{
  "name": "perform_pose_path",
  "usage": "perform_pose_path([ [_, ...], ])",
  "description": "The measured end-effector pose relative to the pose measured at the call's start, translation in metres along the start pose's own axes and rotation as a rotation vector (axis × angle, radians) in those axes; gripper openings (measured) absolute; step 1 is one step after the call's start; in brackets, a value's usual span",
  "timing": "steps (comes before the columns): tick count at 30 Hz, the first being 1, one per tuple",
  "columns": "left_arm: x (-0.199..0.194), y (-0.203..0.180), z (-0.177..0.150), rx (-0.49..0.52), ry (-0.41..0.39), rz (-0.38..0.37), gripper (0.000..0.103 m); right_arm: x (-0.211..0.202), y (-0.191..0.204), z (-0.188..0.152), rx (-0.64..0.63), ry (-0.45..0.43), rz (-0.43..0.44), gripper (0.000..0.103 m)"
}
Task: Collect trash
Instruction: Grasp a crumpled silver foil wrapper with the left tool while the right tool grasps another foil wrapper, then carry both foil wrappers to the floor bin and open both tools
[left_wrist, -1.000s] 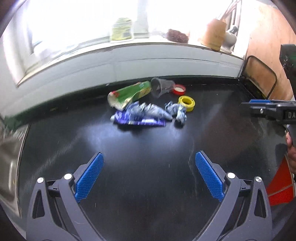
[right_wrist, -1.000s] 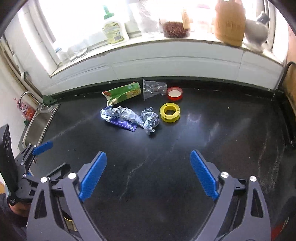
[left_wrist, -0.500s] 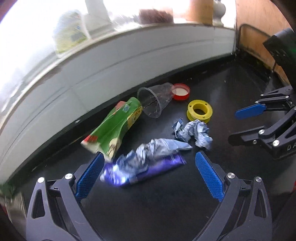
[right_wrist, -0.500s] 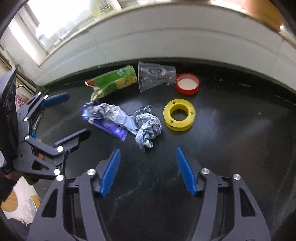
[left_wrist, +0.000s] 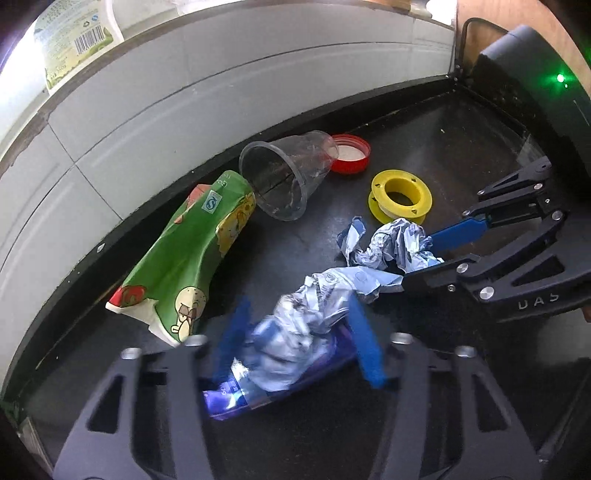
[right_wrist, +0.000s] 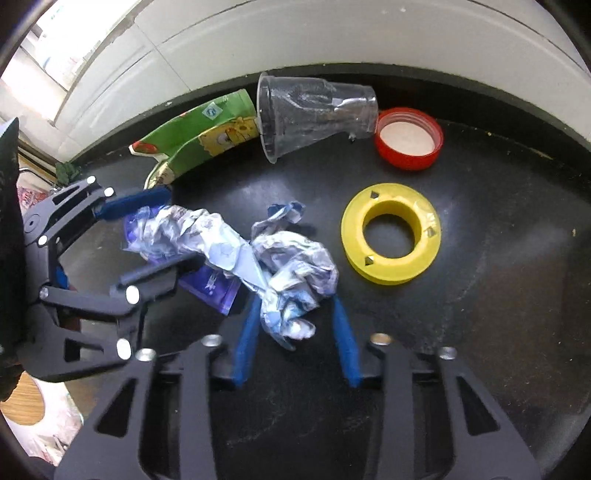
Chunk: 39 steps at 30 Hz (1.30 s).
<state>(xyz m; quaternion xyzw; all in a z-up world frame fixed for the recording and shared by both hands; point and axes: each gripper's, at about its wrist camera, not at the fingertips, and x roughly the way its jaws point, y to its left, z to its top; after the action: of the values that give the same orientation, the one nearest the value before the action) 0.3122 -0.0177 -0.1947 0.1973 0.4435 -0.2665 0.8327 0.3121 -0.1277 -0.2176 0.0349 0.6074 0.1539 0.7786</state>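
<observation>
While both jaws are closing, each hand-held gripper straddles crumpled wrappers, neither clenched yet.

cup behind spool | cap right of cup

Right gripper jaws closing around crumpled wrapper on black counter

Crumpled wrappers, tipped cup, possibly touching.
</observation>
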Motion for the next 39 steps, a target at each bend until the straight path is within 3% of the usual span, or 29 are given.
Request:
perform_pose_path([
  [1, 0.0, -0.001, 0.0, -0.001, -0.001, 0.008, 0.029, -0.001, 0.0, 0.0, -0.002, -0.004, -0.009, 0.024],
  [4, -0.008, -0.002, 0.001, -0.025, -0.004, 0.026, 0.019, -0.011, 0.002, -0.003, -0.009, -0.025, -0.019, 0.024],
  [7, -0.023, -0.008, 0.001, -0.04, -0.015, 0.05, 0.016, -0.031, 0.004, -0.007, -0.014, -0.058, -0.021, 0.024],
  [15, -0.091, -0.027, -0.014, -0.132, -0.077, 0.109, 0.016, -0.107, 0.02, -0.042, -0.032, -0.18, -0.025, 0.023],
  [21, -0.134, -0.045, -0.055, -0.248, -0.062, 0.144, 0.016, -0.146, 0.033, -0.068, -0.056, -0.236, -0.026, 0.024],
  [26, -0.158, -0.056, -0.095, -0.356, -0.032, 0.168, 0.016, -0.146, 0.045, -0.094, -0.064, -0.213, -0.048, 0.024],
  [39, -0.198, -0.061, -0.135, -0.424, -0.04, 0.217, 0.016, -0.151, 0.089, -0.126, -0.123, -0.215, -0.039, 0.024],
])
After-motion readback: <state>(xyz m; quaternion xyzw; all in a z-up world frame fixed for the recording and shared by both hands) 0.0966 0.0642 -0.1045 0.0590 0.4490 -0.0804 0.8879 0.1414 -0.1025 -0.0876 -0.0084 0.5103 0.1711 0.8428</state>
